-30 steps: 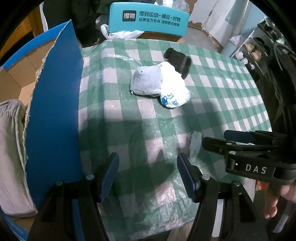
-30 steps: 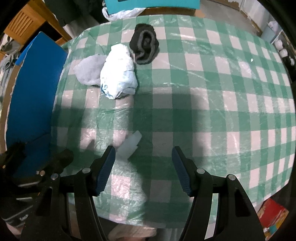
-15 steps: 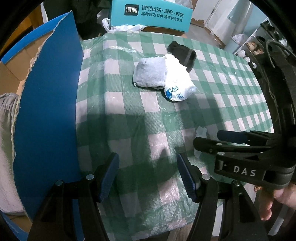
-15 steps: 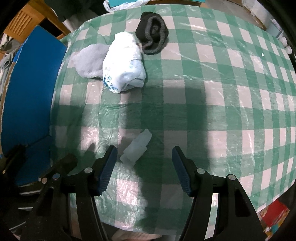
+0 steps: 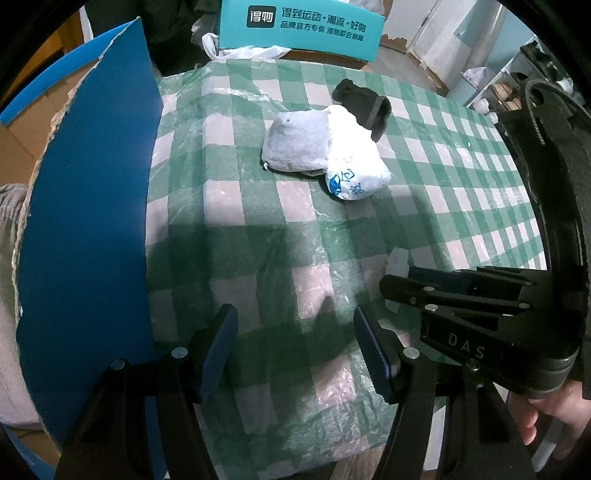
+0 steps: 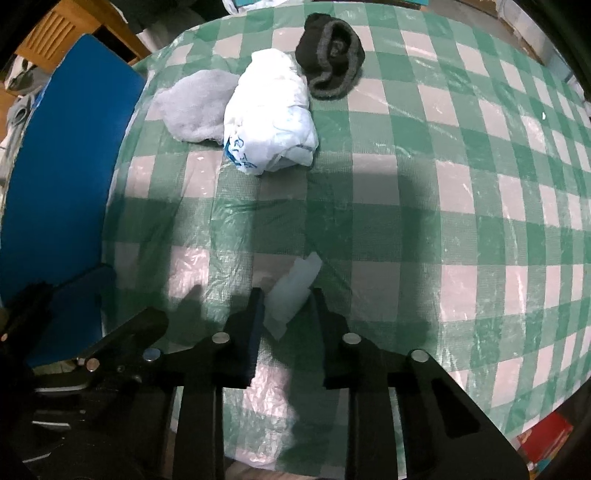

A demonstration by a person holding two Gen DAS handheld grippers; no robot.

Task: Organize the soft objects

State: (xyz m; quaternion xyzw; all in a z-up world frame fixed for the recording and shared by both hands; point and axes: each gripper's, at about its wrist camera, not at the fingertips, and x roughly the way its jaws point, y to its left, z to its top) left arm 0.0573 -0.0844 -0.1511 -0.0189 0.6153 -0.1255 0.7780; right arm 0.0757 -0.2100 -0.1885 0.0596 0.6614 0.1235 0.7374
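— Near the front edge of the checked tablecloth (image 6: 443, 206), what do you have?

— Your right gripper (image 6: 288, 306) has a small pale, translucent wad (image 6: 291, 291) between its blue pads; its jaws have just been closing and now pinch the wad's lower end, the upper end sticking out past the tips.

— And your other hand?

— Your left gripper (image 5: 291, 347) hangs over bare cloth, jaws apart, nothing between them.

— What does each camera add?

— Your left view shows the teal box (image 5: 299, 27) beyond the far edge and a hand (image 5: 554, 410) on the right tool. Your right view shows the black sock's (image 6: 330, 62) grey rolled cuff.

— Room to move?

— Toward the far edge, the grey cloth bundle (image 6: 195, 107), white printed bag (image 6: 273, 118) and sock touch in a row. A blue flap (image 5: 88, 229) stands along the left edge. The middle and right of the cloth lie open.
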